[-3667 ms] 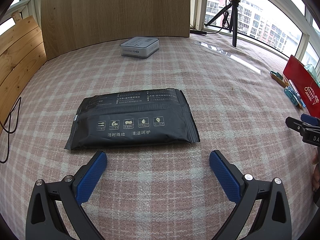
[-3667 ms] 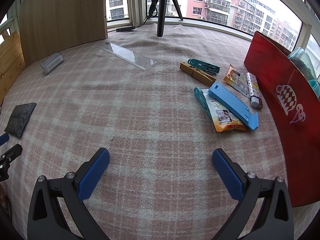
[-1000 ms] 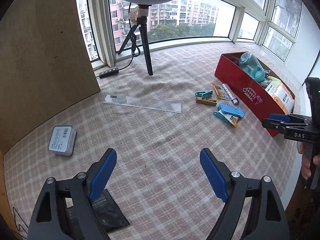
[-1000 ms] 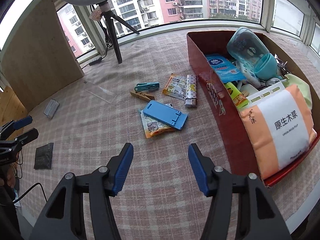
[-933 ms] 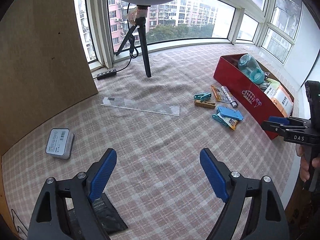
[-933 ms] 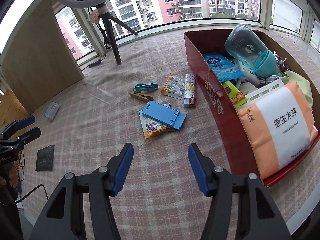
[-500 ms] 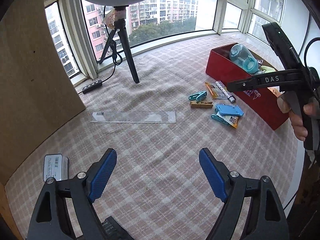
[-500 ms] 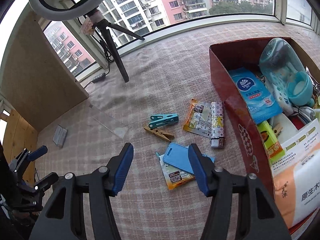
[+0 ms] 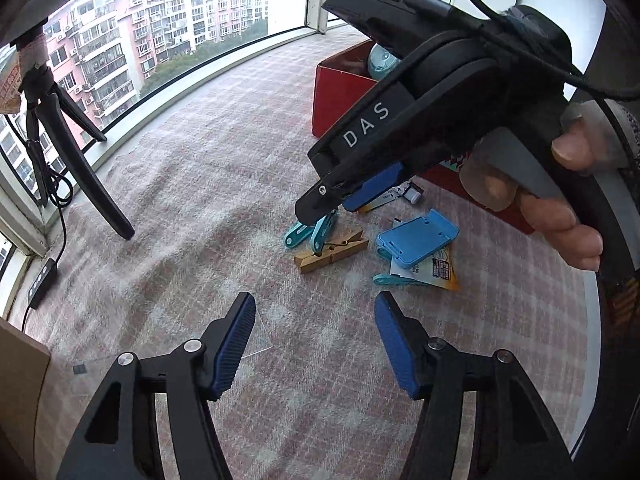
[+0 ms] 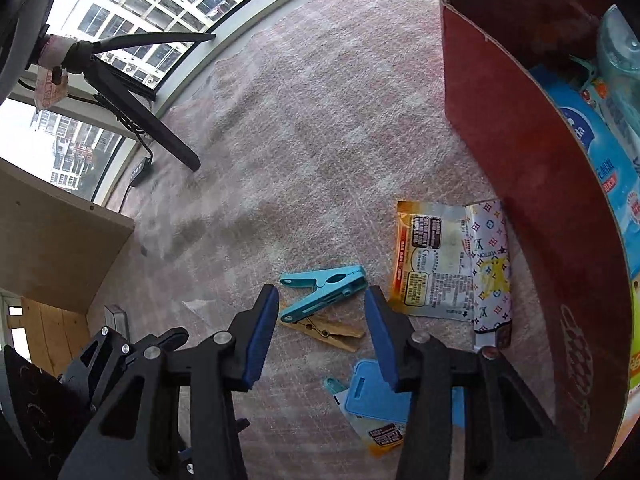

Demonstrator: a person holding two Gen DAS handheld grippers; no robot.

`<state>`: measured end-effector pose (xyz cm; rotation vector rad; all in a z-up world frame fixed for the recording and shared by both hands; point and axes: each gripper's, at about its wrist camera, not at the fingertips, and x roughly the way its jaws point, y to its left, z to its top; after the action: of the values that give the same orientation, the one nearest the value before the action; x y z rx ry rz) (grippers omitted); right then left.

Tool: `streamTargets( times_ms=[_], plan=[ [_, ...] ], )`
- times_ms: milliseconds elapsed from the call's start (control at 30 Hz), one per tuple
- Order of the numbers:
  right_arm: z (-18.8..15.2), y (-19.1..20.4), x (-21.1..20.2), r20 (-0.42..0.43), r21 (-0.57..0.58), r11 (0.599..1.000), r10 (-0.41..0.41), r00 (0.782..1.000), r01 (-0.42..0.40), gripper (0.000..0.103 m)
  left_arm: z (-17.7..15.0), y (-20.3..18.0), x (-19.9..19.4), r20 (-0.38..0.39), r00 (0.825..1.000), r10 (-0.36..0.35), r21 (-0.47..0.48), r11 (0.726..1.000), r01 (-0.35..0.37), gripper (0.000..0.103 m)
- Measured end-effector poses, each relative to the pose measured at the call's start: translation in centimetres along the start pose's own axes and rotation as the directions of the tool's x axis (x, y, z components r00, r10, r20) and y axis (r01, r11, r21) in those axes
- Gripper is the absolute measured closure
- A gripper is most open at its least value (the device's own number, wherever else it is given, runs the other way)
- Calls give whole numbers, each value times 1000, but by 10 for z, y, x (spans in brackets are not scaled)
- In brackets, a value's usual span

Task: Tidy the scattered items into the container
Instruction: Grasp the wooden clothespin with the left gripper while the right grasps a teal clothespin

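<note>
Teal clothes peg [image 10: 325, 293]: lower centre of the right wrist view, lying on the checked cloth [image 10: 312, 120] across a wooden peg [image 10: 328, 330], framed between the closing, not yet touching jaws of the right gripper [image 10: 322, 330]. Judged light, rigid, smooth plastic; best pinched across its flat sides mid-body. Left gripper [image 9: 316, 346]: closing, empty. Red box [image 10: 520, 140]: right edge.

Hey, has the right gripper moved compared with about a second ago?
Yes. The right gripper has come in over the teal clothespin and wooden clothespin beside the red box, its jaws closing, gripping nothing.
</note>
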<state>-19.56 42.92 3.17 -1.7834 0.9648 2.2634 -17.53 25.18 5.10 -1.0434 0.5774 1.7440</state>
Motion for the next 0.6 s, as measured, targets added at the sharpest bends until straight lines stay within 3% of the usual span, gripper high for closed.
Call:
streamTargets(
  times_ms=[200,600],
  plan=[
    [13,3,8,-16,44,999,-20,1000,21,65,7,10,23,-18,998,-60,19,998,61,51],
    [9,6,16,-48,111,993,-25,999,30,65,16,3,40,-19,995,-97,62,993,98,53]
  ],
)
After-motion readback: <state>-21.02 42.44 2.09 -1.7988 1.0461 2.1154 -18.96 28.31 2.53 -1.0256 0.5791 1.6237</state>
